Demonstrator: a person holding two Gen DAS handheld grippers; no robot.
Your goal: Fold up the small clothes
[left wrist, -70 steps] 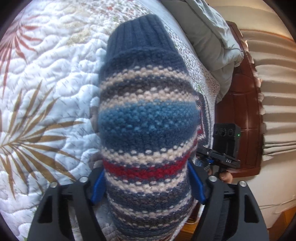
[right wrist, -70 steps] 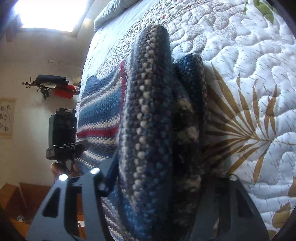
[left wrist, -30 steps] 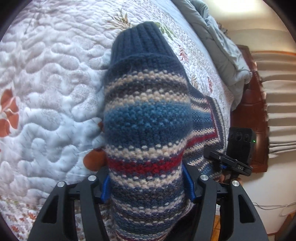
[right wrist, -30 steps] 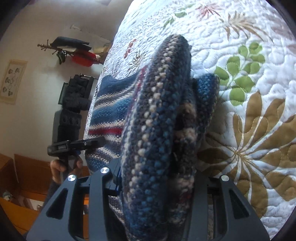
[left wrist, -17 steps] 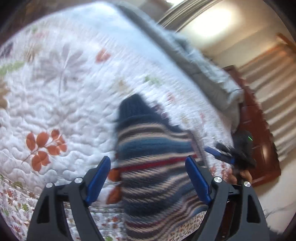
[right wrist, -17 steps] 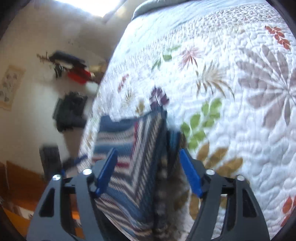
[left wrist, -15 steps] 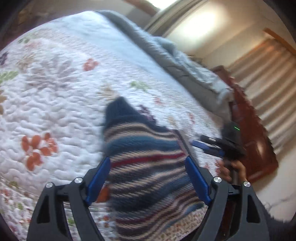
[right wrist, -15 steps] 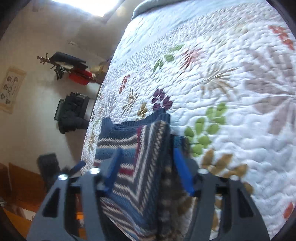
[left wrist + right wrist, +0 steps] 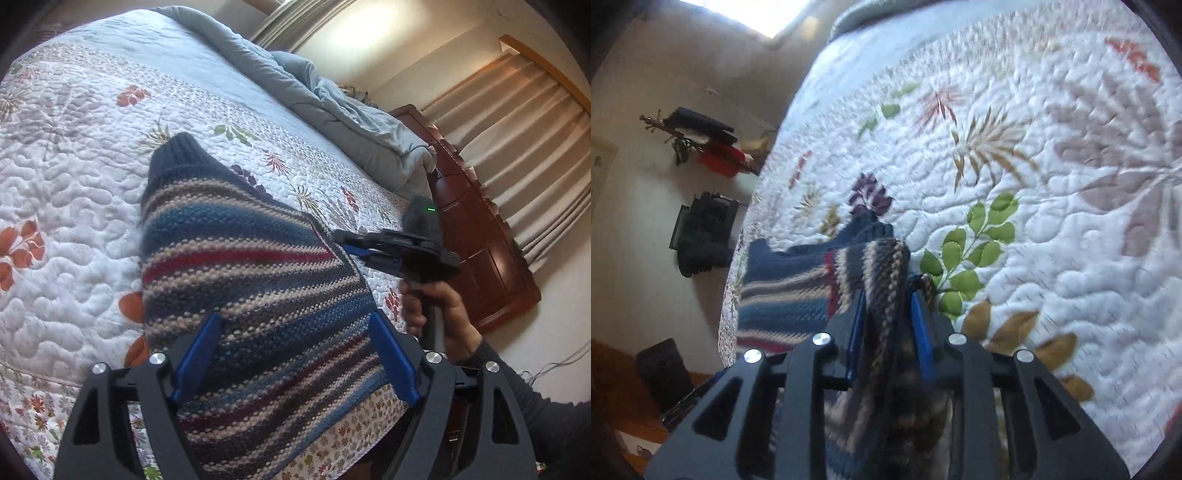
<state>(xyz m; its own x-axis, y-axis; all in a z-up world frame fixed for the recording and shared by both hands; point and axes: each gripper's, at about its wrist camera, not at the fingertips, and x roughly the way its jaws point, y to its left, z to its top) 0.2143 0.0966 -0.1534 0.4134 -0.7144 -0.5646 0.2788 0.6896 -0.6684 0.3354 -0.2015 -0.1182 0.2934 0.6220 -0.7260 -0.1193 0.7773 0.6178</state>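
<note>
A small striped knit sweater (image 9: 240,280) in blue, cream and red with a navy ribbed cuff lies on the quilted bed near its front edge. My left gripper (image 9: 291,325) is open, its blue pads spread wide over the sweater. My right gripper (image 9: 886,295) is shut on a thick edge of the sweater (image 9: 886,266); it also shows in the left wrist view (image 9: 347,247) at the sweater's right corner.
The white floral quilt (image 9: 74,177) covers the bed. A grey duvet (image 9: 332,107) is bunched at the far end by a dark wooden headboard (image 9: 476,240). Curtains (image 9: 524,147) hang at the right. A coat rack (image 9: 701,140) stands on the wall past the bed's edge.
My left gripper let go of the sweater, opened and pulled back. My right gripper opened, drew back, then closed on the sweater's edge. The sweater now lies flatter on the quilt.
</note>
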